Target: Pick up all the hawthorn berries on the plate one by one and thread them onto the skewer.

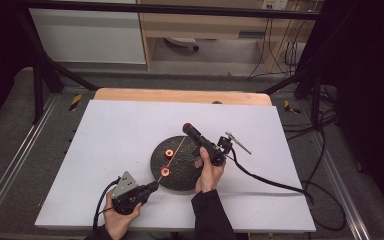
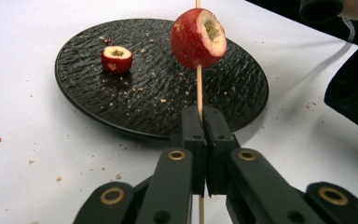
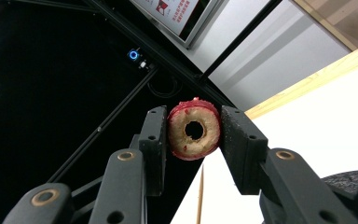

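- Nearest to us, the person's left hand (image 1: 117, 220) holds the left gripper (image 1: 150, 188) low over the white table top (image 1: 110, 145), at the near edge of the plate.
- In the left gripper view its jaws are pressed together on a thin wooden skewer (image 2: 199, 86), which stands up between them. A red cored fruit piece (image 2: 198, 39) is threaded on the skewer, above the plate.
- The black round plate (image 2: 233, 93) has a rough surface with many small crumbs on it. A second fruit slice (image 2: 116, 59) lies on it, apart from the skewer. Crumbs also lie on the white top around the plate.
- The right hand (image 1: 209, 172) holds the right gripper (image 3: 194, 128) at the plate's right side. In the right gripper view its jaws hold a ring-shaped fruit slice (image 3: 194, 130) between them, with the hole toward the camera.
- A black cable (image 1: 270, 182) runs from this gripper over the white top to the right.
- Farther, the white top lies on a wooden table (image 1: 180, 95).
- Behind it we see grey floor, a black metal frame (image 1: 180, 8), a white cabinet and hanging wires.
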A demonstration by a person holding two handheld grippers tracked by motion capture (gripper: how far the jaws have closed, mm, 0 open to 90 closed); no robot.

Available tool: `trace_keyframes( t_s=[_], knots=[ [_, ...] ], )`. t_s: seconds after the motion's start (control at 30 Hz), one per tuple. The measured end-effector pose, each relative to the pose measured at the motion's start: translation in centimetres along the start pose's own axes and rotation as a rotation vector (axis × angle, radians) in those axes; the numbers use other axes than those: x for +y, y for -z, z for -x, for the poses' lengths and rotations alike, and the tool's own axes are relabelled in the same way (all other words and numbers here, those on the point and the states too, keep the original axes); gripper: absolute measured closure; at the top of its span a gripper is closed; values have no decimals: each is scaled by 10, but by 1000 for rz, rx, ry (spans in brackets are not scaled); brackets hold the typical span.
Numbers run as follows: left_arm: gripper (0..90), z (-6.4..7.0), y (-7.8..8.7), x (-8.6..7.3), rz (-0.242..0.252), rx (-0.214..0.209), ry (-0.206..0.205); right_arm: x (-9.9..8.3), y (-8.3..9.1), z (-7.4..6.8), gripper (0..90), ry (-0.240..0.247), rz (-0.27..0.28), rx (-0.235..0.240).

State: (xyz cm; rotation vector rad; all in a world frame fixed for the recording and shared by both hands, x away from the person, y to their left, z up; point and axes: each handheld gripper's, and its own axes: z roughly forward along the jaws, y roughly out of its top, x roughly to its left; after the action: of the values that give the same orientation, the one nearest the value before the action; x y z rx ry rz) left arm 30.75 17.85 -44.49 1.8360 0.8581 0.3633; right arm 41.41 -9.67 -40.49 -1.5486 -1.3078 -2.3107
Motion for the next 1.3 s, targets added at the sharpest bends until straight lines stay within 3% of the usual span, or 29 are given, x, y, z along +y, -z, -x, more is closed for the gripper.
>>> trace_keyframes(
  t_s=[0.87, 1.3],
  knots=[
    [886, 4, -1, 1, 13, 12, -2, -1, 2, 2, 630, -13, 6, 10],
    [886, 7, -7, 5, 31, 24, 26, -6, 1, 4, 630, -30, 3, 18]
  ],
)
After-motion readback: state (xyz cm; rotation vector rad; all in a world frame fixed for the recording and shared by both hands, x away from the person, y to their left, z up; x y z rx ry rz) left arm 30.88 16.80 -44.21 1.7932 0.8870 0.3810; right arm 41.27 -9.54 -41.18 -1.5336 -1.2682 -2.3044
